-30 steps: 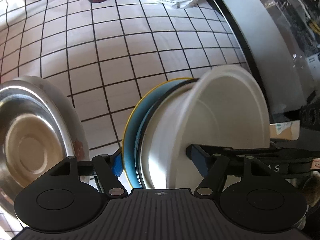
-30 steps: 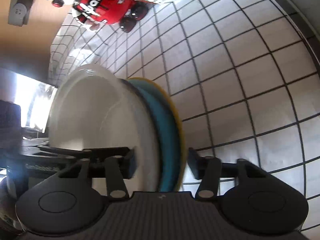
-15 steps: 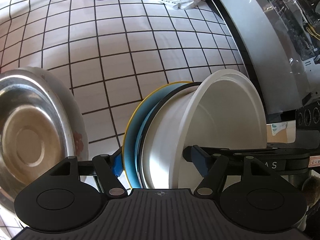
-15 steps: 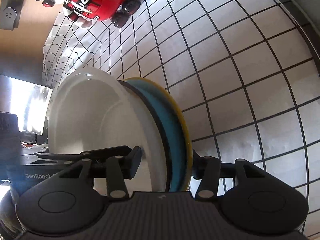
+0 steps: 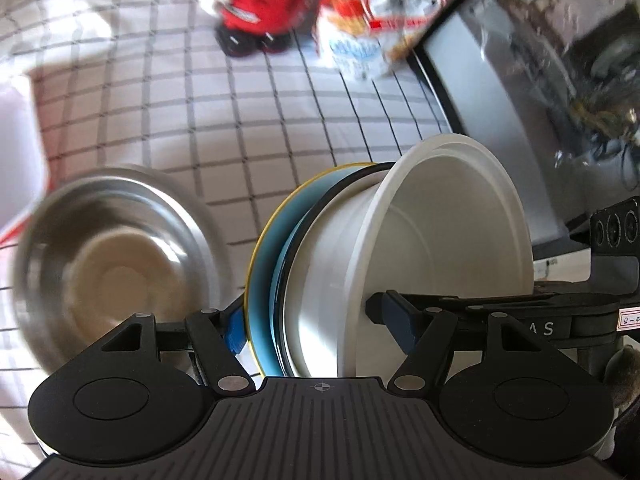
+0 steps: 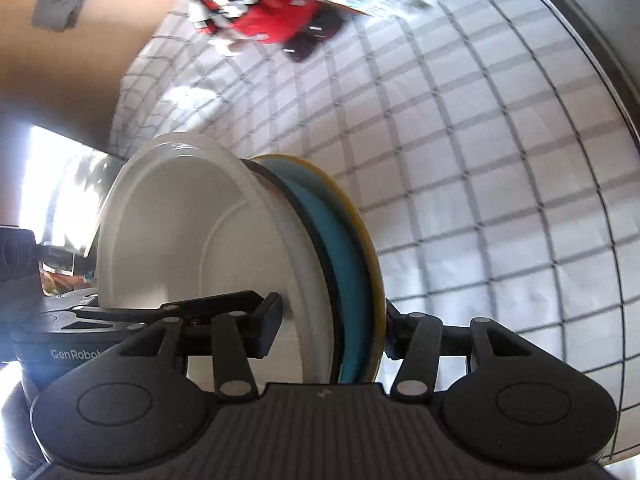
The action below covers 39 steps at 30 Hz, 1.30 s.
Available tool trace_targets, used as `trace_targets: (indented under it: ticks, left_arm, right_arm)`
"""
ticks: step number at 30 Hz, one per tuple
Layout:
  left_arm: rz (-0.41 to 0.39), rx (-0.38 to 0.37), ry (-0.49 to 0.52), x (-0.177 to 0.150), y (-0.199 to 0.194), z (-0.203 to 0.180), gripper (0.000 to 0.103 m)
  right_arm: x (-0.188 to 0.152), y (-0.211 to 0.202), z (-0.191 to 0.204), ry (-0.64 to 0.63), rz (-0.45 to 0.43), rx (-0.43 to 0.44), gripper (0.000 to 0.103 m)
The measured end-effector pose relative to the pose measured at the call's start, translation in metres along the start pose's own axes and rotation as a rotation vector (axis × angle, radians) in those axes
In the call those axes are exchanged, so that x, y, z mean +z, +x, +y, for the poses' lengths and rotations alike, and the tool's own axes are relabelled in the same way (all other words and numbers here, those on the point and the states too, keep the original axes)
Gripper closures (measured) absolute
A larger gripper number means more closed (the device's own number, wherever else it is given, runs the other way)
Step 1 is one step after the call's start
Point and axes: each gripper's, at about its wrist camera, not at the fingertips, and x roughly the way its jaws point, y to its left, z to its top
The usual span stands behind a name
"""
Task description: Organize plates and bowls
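Observation:
A white bowl sits nested on a blue plate with a yellow rim, and the stack is tipped on edge above the checked tablecloth. My left gripper is shut on this stack, one finger behind the plate and one inside the bowl. From the other side my right gripper clamps the same white bowl and blue plate. A steel bowl rests on the cloth to the left, below the stack.
The checked tablecloth covers the table. A red toy and a snack bag stand at the far edge. A dark-framed screen runs along the right side.
Both grippers have risen with the bowl-and-plate stack, and the cloth and steel bowl look farther below. The toy and snack bag have come further into view. The grip is unchanged.

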Motion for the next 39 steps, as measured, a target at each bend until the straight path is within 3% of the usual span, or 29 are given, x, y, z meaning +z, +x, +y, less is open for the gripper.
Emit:
trace_targets:
  ticks: [8,16,20,24,26,28,30,36,39]
  left_arm:
    - [-0.102,0.043,-0.077,-0.005,-0.062,0.071,0.031]
    - [-0.074,0.011,-0.227,-0.023,-0.044,0.147,0.031]
    - [-0.085,0.063,-0.218,-0.032,-0.036,0.156,0.032]
    - [-0.112,0.053,-0.229,-0.032,-0.037,0.165,0.041]
    - [-0.118,0.08,-0.225,-0.032,-0.034,0.166,0.051]
    - [-0.128,0.17,-0.184,-0.032,-0.032,0.163,0.082]
    - [-0.136,0.202,-0.159,-0.034,-0.031,0.161,0.077]
    - [-0.154,0.222,-0.128,-0.037,-0.035,0.154,0.079]
    - [-0.201,0.197,-0.108,-0.033,-0.049,0.149,0.076]
  right_arm:
    - [0.02,0.034,0.092,-0.154,0.029,0.03,0.052]
    - [0.026,0.108,0.117,-0.172,0.171,-0.016,0.052]
    - [0.027,0.133,0.118,-0.173,0.242,-0.071,0.05]
    - [0.033,0.137,0.126,-0.219,0.223,-0.118,0.044]
    - [0.036,0.138,0.129,-0.226,0.213,-0.147,0.044]
    - [0.037,0.14,0.136,-0.254,0.203,-0.181,0.043]
    - [0.036,0.14,0.141,-0.281,0.205,-0.213,0.043]
    - [0.034,0.134,0.15,-0.333,0.195,-0.246,0.043]
    - [0.026,0.119,0.179,-0.52,0.073,-0.314,0.04]
